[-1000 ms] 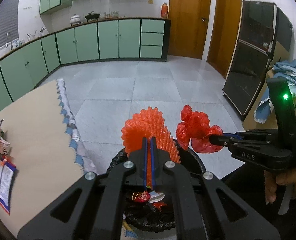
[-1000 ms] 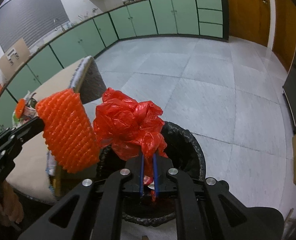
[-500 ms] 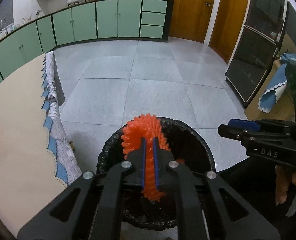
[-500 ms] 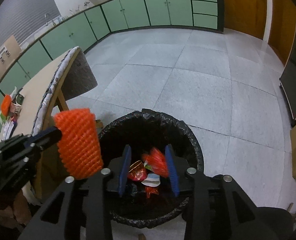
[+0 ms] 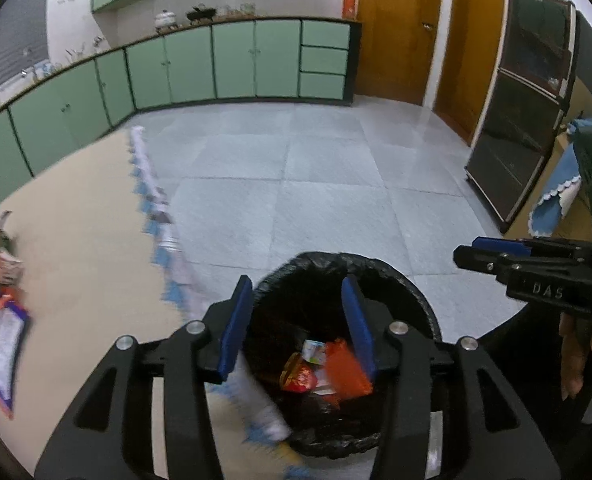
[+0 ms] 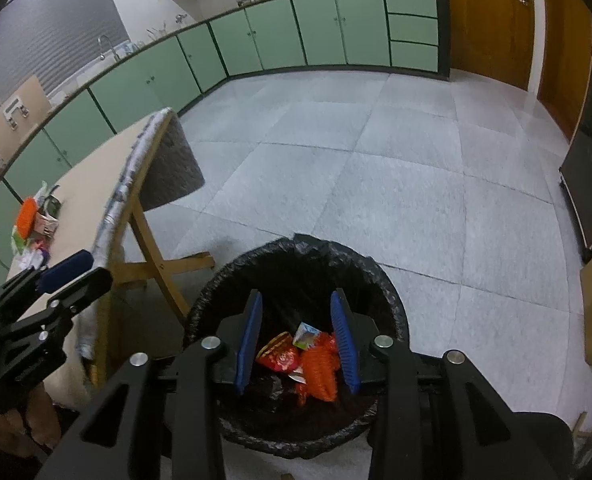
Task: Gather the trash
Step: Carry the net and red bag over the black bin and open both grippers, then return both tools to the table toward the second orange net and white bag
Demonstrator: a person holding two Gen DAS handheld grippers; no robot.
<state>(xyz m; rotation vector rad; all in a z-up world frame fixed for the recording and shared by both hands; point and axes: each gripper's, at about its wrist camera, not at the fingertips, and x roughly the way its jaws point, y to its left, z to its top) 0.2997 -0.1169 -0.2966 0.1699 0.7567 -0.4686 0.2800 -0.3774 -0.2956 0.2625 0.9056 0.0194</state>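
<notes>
Grippers, left (image 5: 296,320) and right (image 6: 298,334), hang released and empty above the black-lined bin (image 6: 216,300), where orange netting (image 6: 320,364) and wrappers lie. Remaining trash (image 6: 36,220) sits on the table (image 6: 92,176) at ten o'clock. Swinging back there, the left gripper could snag the fringed tablecloth (image 5: 164,236) beside the bin.

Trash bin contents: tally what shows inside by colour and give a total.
Inside the black-lined trash bin, under both open grippers:
Orange foam net: 1
Red wrapper: 1
White and green carton: 1
Total: 3 pieces clearly seen; anything deeper in the bin is hidden.
</notes>
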